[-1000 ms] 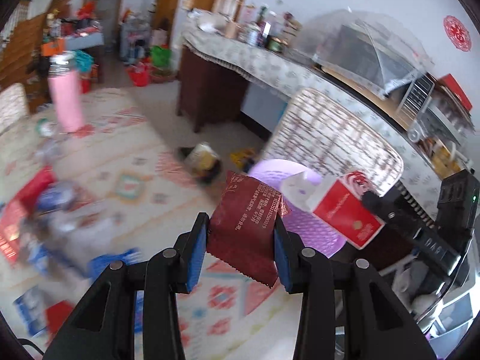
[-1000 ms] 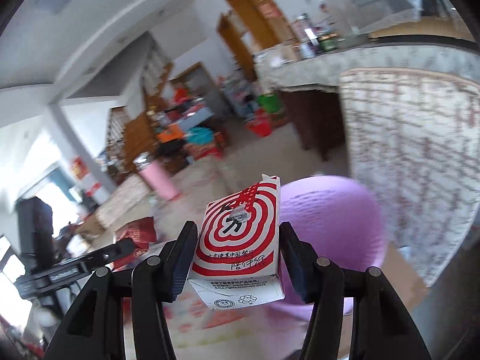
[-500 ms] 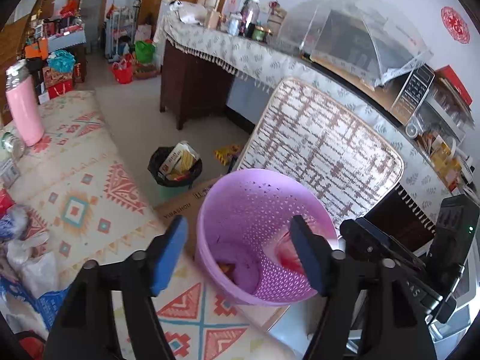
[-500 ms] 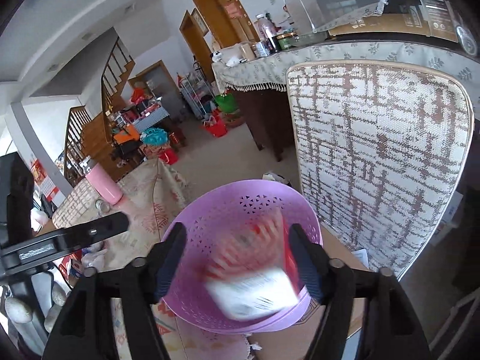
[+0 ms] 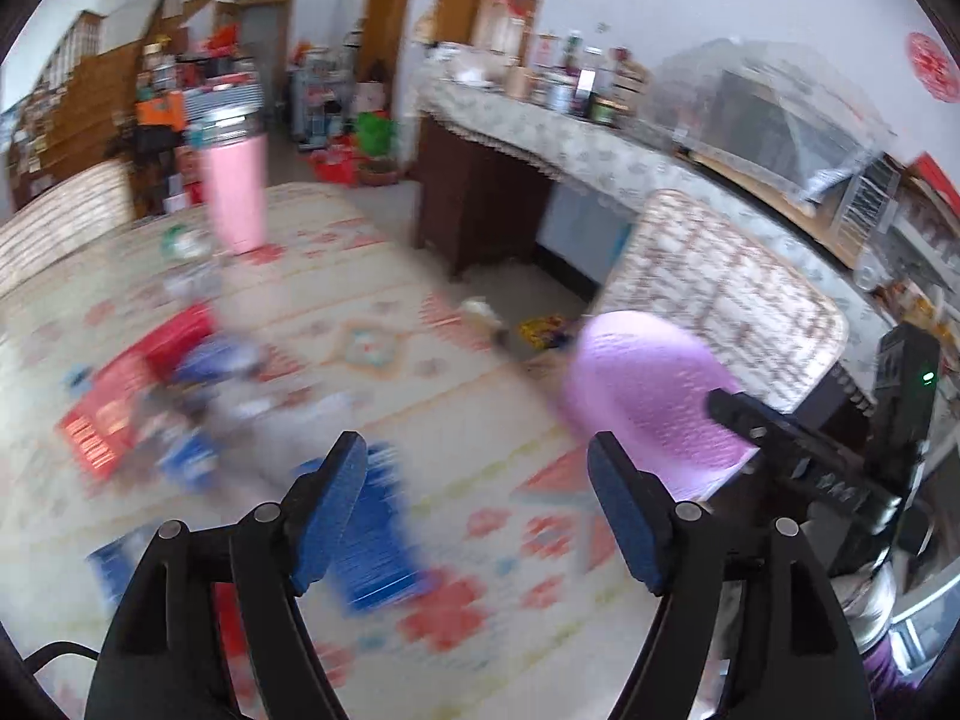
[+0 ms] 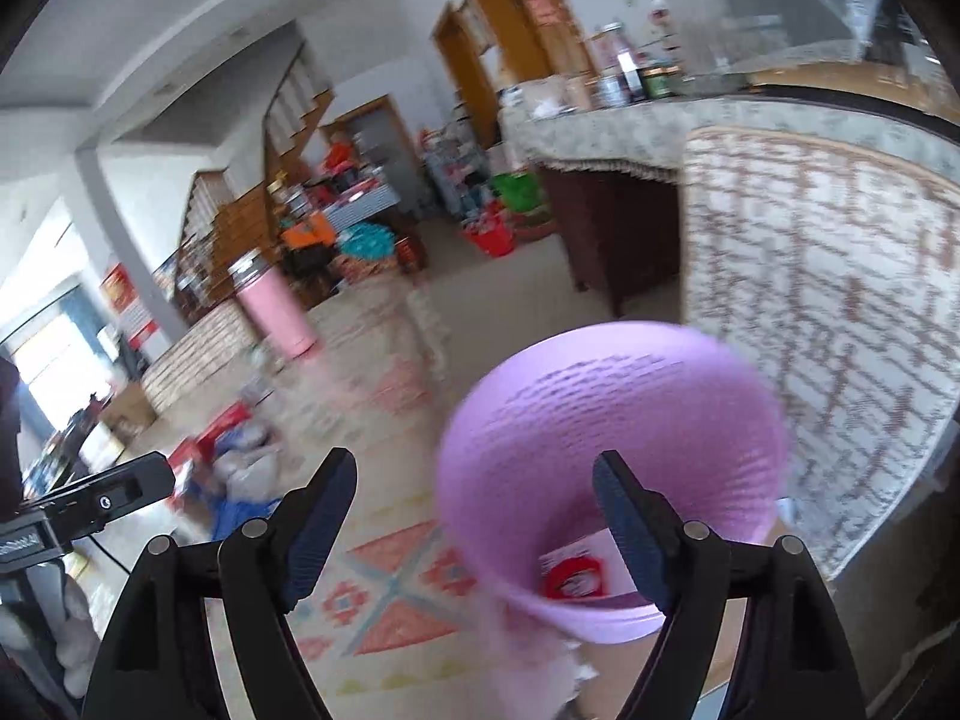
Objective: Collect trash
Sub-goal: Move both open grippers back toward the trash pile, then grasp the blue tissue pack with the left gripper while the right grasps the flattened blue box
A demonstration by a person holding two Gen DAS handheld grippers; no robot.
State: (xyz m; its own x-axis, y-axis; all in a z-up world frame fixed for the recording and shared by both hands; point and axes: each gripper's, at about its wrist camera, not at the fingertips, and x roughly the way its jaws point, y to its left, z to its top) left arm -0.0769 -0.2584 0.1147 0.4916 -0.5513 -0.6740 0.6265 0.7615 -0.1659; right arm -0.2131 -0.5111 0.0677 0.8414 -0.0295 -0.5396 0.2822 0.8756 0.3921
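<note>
While both pairs of tongs are empty, their jaws are opening: nothing is seen between the blue pads of the left tongs (image 5: 480,510) or of the right tongs (image 6: 474,525).

Nearest to the left tongs, just under and beyond the left pad, a blue wrapper (image 5: 375,534) lies flat on the patterned cloth (image 5: 540,516). It is judged to be thin film, very light, soft and a little slippery; it should be taken by one free edge, with the lower pad slid under it, because a flat sheet gives no height to pinch. Further to the left, a heap (image 5: 198,408) of bluish and grey packets is seen, and beside it a flat red box (image 5: 114,408). The box is judged to be light and stiff card, easily crushed, and it is best held across its thin sides. Printing is visible on it, but it is too blurred to be read.

To the right of the left tongs, and directly before the right tongs, the purple basket (image 6: 612,438) stands at the edge of the cloth. It is a light perforated plastic thing, so it can be pushed over if it is struck. At its bottom a red and white carton (image 6: 570,576) is seen, with a ring pattern; no words on it are legible.

Far behind, a pink flask (image 5: 234,192) stands upright on the cloth. It is judged to be no trash. On the far wall a red paper ornament (image 5: 933,66) hangs; no character can be made out.
</note>
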